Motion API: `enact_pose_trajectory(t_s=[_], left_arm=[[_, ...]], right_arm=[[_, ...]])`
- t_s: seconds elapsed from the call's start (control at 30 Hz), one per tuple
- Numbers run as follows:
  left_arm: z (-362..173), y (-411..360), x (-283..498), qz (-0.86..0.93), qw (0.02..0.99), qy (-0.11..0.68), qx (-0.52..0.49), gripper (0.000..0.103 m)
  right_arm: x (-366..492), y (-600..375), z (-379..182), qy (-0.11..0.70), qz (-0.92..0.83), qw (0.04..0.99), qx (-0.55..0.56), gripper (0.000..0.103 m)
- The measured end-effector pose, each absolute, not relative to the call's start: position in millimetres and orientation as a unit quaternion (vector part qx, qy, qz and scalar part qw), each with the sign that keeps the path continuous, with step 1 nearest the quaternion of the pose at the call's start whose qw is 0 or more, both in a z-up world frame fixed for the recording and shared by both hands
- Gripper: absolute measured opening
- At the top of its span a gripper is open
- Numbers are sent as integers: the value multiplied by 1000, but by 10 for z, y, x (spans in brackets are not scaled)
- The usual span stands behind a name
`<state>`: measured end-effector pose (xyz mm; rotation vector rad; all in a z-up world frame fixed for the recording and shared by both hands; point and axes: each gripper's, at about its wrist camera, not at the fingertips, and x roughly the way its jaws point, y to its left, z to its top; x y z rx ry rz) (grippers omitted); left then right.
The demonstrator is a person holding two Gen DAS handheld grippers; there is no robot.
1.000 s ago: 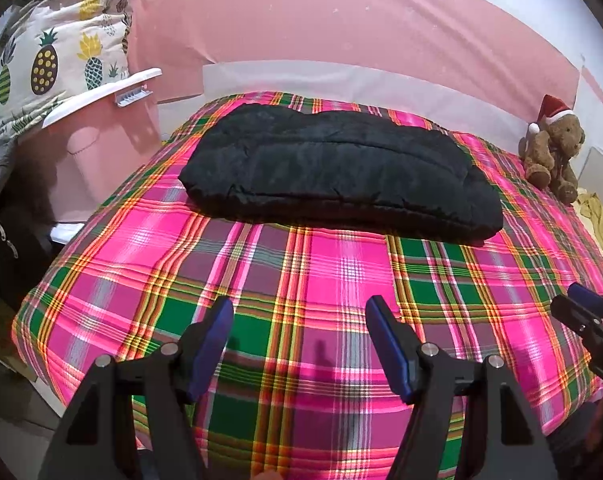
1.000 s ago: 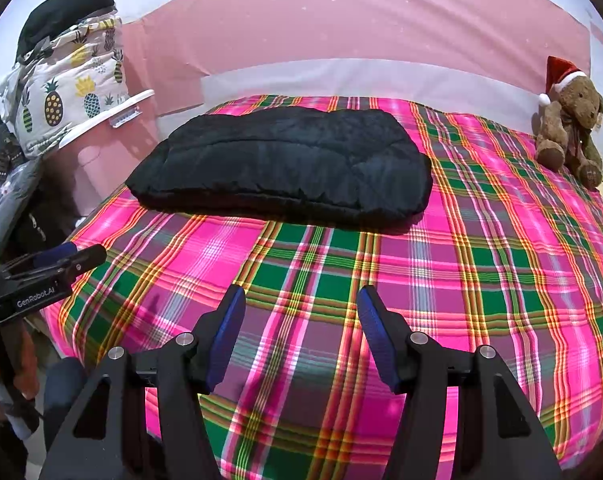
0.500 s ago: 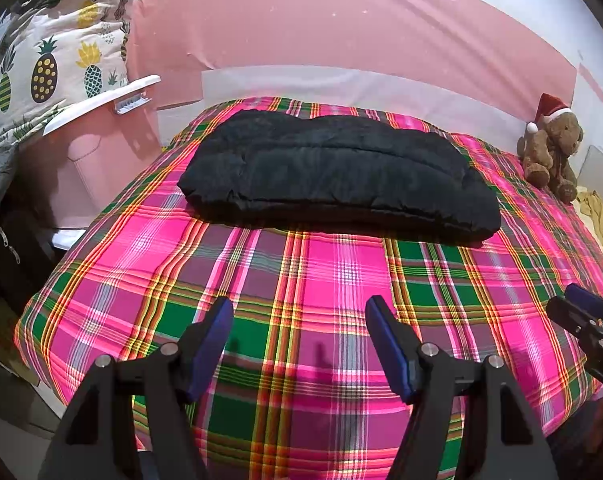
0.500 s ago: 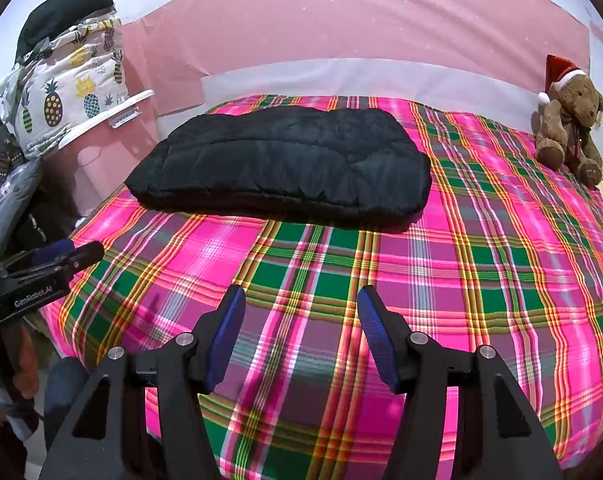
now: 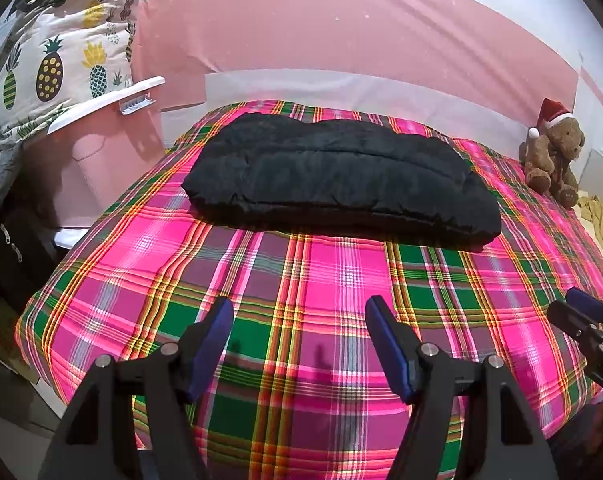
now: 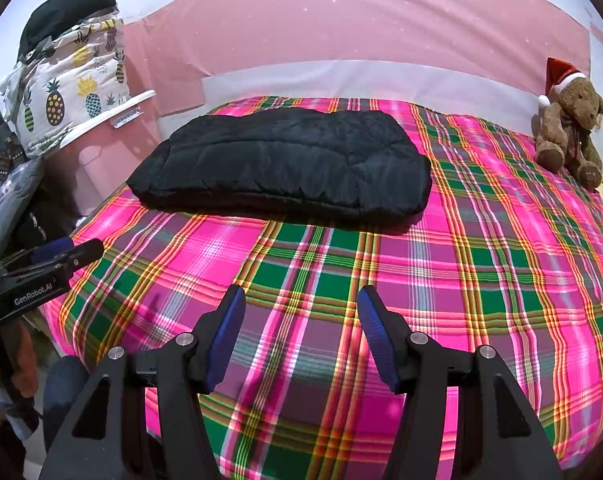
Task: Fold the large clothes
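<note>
Folding looks finished: jacket (image 5: 341, 184) lies as a compact bundle at 12 o'clock on the bed (image 5: 333, 304). Left hand-held gripper (image 5: 299, 344) and right hand-held gripper (image 6: 301, 332) are held open (both empty), well apart from it.

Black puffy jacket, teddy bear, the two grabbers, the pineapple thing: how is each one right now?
Black puffy jacket: folded into a flat bundle, lying on the plaid bed cover.
Teddy bear: sitting upright, Santa hat on.
Left gripper: open, empty, over the cover.
Right gripper: open, empty, over the cover.
Pineapple-print fabric: bunched on top of the pink bin.
</note>
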<state>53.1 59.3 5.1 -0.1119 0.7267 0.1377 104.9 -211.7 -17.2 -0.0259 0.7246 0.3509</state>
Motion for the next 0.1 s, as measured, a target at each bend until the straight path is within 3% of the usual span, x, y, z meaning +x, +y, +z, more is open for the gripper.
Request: enact_pose_trajectory(t_s=[0.1], left_arm=[[51,590,527,67,931,355,-57,70]], right_arm=[[1035,-2121,-169,351,171,920,-12,59]])
